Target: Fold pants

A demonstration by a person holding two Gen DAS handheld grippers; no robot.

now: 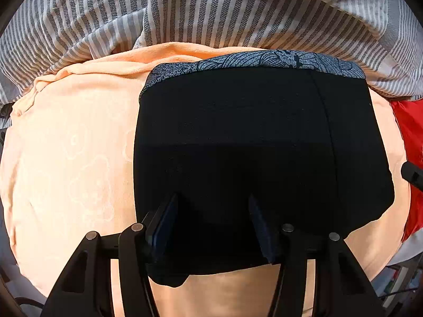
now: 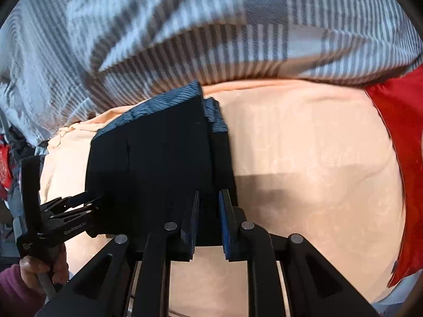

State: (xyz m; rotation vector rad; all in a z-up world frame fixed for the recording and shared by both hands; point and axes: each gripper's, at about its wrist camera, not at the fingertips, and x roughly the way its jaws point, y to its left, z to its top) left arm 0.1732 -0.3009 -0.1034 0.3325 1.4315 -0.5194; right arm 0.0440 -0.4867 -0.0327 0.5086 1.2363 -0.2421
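Observation:
The black pants lie folded on an orange towel, with a blue patterned waistband at the far edge. My left gripper is open, its fingers spread over the near edge of the pants, holding nothing. In the right wrist view the pants sit left of centre, their right side doubled over in layers. My right gripper is open with a narrow gap, its tips at the near right corner of the pants. The left gripper also shows in the right wrist view, at the pants' left edge.
A grey and white striped blanket is bunched along the far side of the towel. A red cloth lies at the right. A hand in a purple sleeve holds the left gripper. Bare towel stretches right of the pants.

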